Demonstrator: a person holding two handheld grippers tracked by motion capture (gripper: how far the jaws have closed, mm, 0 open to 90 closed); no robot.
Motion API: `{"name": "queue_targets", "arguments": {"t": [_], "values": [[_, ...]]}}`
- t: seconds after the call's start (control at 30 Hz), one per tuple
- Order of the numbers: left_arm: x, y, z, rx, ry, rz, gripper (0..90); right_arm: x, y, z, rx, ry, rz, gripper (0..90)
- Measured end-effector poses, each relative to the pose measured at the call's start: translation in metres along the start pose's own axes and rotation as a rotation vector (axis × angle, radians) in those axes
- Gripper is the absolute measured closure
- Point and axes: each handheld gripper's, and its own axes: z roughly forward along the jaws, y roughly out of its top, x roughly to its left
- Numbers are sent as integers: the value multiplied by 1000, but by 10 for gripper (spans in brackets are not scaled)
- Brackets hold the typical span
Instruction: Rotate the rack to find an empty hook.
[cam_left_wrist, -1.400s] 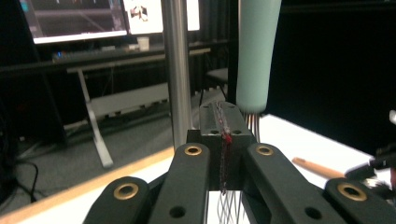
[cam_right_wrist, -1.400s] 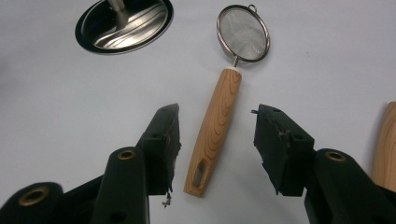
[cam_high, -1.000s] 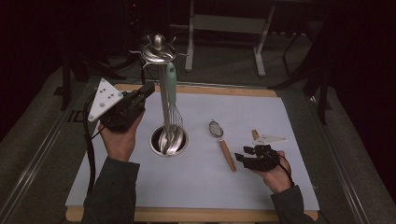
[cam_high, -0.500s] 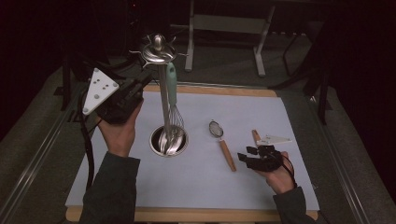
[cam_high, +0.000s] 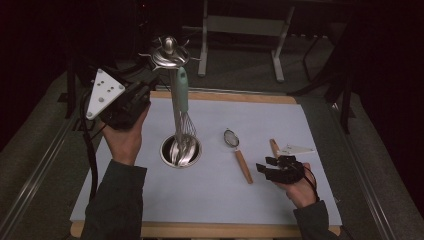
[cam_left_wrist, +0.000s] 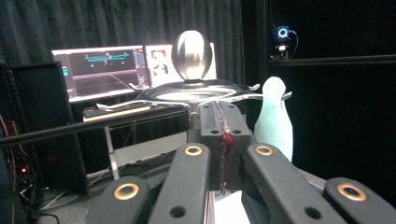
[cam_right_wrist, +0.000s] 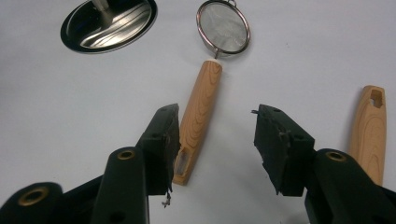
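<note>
Left tongs (cam_left_wrist: 219, 140) closed beside rack (cam_high: 170, 52), whisk (cam_high: 181, 107) hanging; right tongs (cam_right_wrist: 215, 135) open near strainer (cam_right_wrist: 210, 79).

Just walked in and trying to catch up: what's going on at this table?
A person works with a gripping tool in each hand over a utensil stand on a white mat. A whisk with a pale green handle already hangs from the stand's top ring. The left tool is shut and raised beside that ring. The right tool rests open on the mat, next to a small strainer with a wooden handle. Another wooden handle lies on its other side.
</note>
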Motion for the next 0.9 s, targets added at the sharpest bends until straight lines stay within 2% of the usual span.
{"name": "queue_targets", "arguments": {"t": [0.23, 0.53, 0.9], "values": [[5, 1, 2, 4, 15, 2, 900, 0, 0, 0, 0, 1, 1, 498], [17, 1, 2, 1, 47, -16, 900, 1, 0, 0, 0, 2, 0, 497], [33, 4, 6, 19, 87, -10, 900, 1, 0, 0, 0, 2, -1, 496]]}}
